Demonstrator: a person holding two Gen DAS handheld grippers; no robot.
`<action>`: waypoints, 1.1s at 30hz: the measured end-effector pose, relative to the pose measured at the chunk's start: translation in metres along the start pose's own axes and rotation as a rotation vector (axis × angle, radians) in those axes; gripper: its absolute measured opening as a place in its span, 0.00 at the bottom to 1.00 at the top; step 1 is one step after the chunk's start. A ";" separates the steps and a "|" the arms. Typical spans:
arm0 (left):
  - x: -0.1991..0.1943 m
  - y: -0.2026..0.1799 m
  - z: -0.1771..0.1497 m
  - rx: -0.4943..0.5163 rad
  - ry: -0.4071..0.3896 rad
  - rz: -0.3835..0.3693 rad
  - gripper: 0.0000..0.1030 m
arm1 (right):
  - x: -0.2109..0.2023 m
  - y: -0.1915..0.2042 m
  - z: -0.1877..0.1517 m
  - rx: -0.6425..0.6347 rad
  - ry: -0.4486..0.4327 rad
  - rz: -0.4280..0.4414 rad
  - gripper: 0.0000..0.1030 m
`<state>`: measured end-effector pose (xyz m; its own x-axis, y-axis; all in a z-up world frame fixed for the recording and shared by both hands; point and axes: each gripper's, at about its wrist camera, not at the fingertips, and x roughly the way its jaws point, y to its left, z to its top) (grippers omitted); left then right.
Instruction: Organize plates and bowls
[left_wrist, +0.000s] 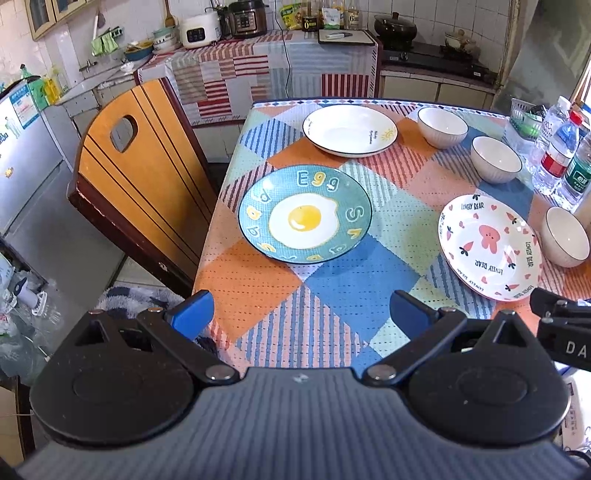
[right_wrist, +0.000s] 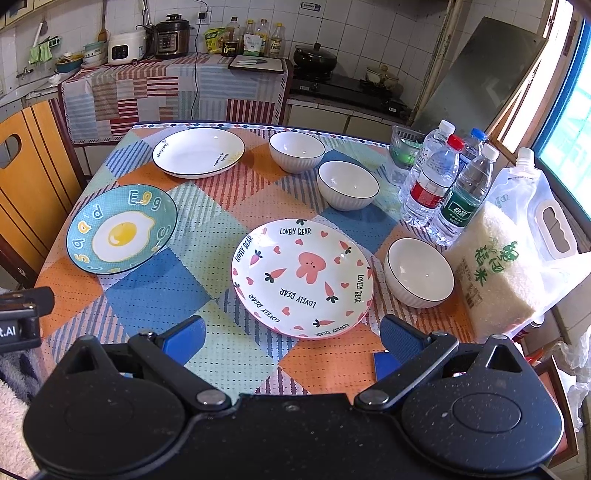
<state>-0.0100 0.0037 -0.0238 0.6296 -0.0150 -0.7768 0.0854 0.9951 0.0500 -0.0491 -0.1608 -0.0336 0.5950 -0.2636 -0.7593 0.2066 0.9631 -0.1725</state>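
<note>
On the patchwork tablecloth (left_wrist: 266, 291) lie three plates: a teal egg plate (left_wrist: 305, 214) (right_wrist: 122, 229), a pink rabbit plate (left_wrist: 489, 246) (right_wrist: 302, 277) and a plain white plate (left_wrist: 350, 130) (right_wrist: 198, 152) at the far side. Three white bowls stand to the right: a far bowl (right_wrist: 296, 150), a middle bowl (right_wrist: 348, 184) and a near bowl (right_wrist: 419, 272). My left gripper (left_wrist: 301, 314) hovers open over the near table edge, short of the egg plate. My right gripper (right_wrist: 293, 338) is open too, its blue fingers flanking the near rim of the rabbit plate.
Water bottles (right_wrist: 447, 184), a bag of rice (right_wrist: 495, 266) and a clear pouch (right_wrist: 539, 214) crowd the table's right side by the window. A wooden chair (left_wrist: 136, 184) stands at the left edge. Behind are a covered counter (right_wrist: 173, 92) with cookers and a stove (right_wrist: 347, 88).
</note>
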 end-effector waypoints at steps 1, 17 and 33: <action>0.000 0.000 0.000 0.001 -0.004 0.001 1.00 | 0.000 0.000 0.000 0.000 0.000 0.001 0.99; -0.009 -0.001 0.000 0.003 -0.006 -0.020 1.00 | 0.000 -0.001 -0.001 0.001 0.001 -0.002 0.99; -0.006 0.005 0.001 -0.006 0.006 -0.008 1.00 | -0.001 -0.003 -0.003 0.002 -0.003 -0.011 0.99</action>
<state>-0.0128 0.0087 -0.0182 0.6246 -0.0226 -0.7806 0.0856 0.9955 0.0396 -0.0527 -0.1631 -0.0341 0.5954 -0.2742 -0.7552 0.2142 0.9601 -0.1798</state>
